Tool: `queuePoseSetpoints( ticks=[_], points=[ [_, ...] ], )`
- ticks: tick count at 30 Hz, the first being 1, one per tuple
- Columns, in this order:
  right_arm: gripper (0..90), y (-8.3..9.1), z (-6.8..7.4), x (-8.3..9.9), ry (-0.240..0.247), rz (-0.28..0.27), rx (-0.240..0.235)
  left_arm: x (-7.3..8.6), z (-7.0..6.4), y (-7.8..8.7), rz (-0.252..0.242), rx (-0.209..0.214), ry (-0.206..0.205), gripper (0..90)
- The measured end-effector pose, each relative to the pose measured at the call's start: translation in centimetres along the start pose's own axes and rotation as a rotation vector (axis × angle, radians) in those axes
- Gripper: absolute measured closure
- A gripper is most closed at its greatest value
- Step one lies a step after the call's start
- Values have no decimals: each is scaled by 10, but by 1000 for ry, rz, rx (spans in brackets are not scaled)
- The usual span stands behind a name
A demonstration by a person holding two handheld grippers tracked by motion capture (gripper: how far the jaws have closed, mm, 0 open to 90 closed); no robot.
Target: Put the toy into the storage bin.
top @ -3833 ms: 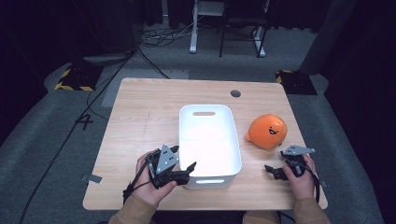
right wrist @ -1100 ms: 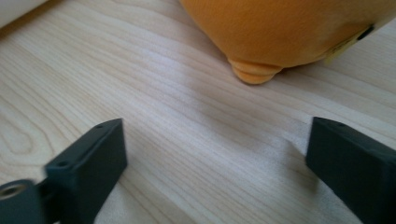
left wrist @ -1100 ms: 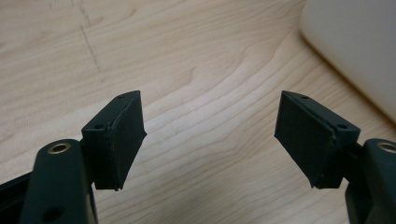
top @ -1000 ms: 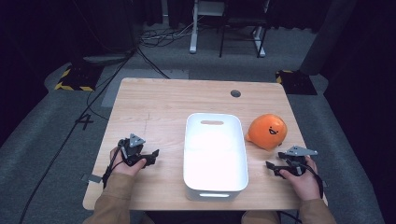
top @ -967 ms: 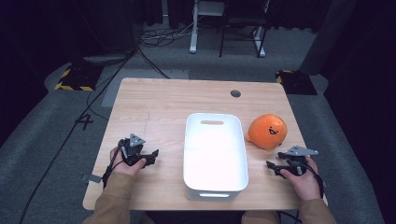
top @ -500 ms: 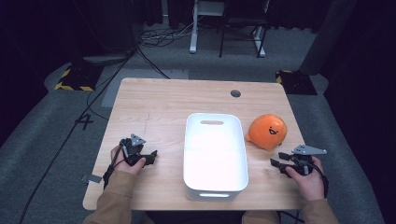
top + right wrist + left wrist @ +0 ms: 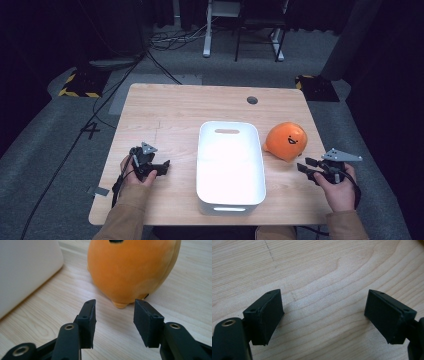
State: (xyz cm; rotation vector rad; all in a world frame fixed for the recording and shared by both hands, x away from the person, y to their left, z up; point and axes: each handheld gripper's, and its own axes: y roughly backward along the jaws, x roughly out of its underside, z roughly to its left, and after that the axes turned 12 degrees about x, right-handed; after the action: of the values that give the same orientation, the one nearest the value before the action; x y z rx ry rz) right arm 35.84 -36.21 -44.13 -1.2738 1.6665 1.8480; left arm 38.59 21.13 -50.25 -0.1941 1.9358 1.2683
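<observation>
Lab: dark curtains, floor cables (image 7: 165, 40), hazard-taped feet (image 7: 75, 82).

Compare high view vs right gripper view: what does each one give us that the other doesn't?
High view alone: the left gripper, open over bare wood, the inside of the white bin, which holds nothing, the round hole in the table, the toy's printed face, and the floor cables.

Right gripper view alone: the toy's underside, with a small nub resting on the wood just beyond the open jaws.

Both: the right gripper, the orange plush toy, the bin's wall and the wooden table.
</observation>
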Motion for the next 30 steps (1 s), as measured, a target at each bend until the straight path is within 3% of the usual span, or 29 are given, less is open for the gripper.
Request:
queuePoseSetpoints(
  ticks=[6, 15, 24, 25, 30],
  points=[
    [536, 4, -2, -14, 1, -31, -9, 0, 0, 0, 0, -1, 0, 156],
    [518, 12, -9, -34, -43, -96, -47, 0, 0, 0, 0, -2, 0, 156],
    [507, 16, -10, -49, -52, -136, -39, 0, 0, 0, 1, -2, 0, 156],
    [505, 15, -11, -51, -33, -139, -33, 0, 0, 0, 1, -2, 0, 156],
    [492, 15, -13, -60, -67, -176, -29, 0, 0, 0, 0, -3, 0, 156]
  ],
)
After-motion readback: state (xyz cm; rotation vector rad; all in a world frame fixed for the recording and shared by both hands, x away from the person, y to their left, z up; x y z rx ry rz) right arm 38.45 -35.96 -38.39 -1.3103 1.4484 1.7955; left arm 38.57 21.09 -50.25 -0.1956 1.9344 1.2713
